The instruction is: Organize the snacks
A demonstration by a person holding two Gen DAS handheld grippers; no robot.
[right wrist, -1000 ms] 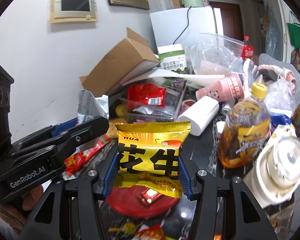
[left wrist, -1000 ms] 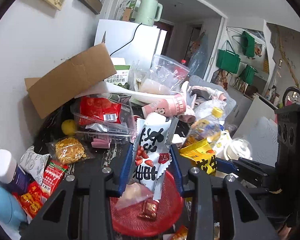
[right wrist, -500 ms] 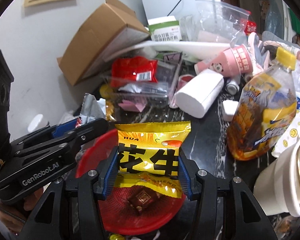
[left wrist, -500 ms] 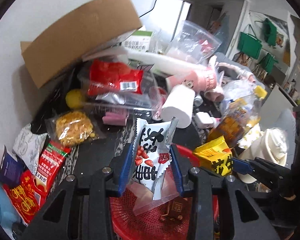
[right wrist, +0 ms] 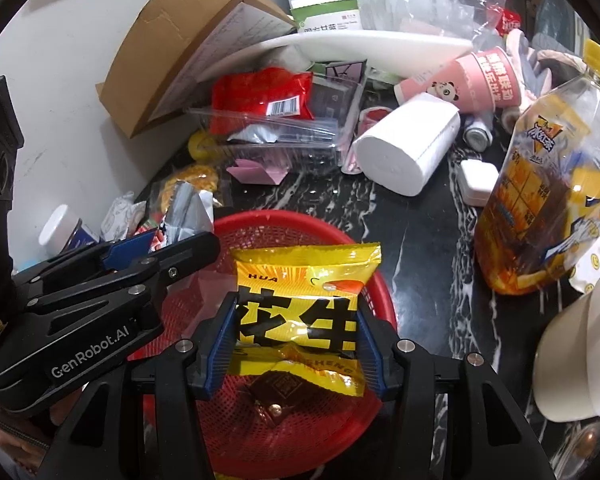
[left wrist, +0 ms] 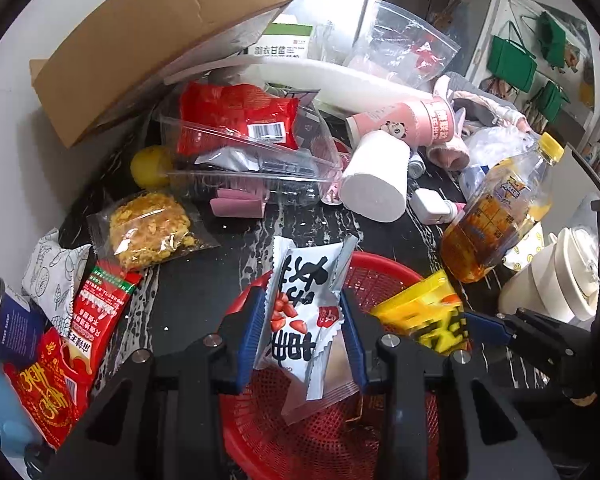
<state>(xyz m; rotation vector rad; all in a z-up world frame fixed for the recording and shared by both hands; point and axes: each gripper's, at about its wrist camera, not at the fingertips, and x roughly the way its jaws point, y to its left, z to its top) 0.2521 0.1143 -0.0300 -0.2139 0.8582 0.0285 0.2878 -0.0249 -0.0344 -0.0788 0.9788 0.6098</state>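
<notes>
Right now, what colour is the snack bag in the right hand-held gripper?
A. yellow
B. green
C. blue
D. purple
A: the right hand-held gripper has a yellow snack bag with big black characters between its blue pads, above the red basket.

Black marbled tabletop (right wrist: pixel 420 240), red basket (right wrist: pixel 300 224), paper roll (right wrist: pixel 408 152), bottle (right wrist: pixel 540 184)
</notes>
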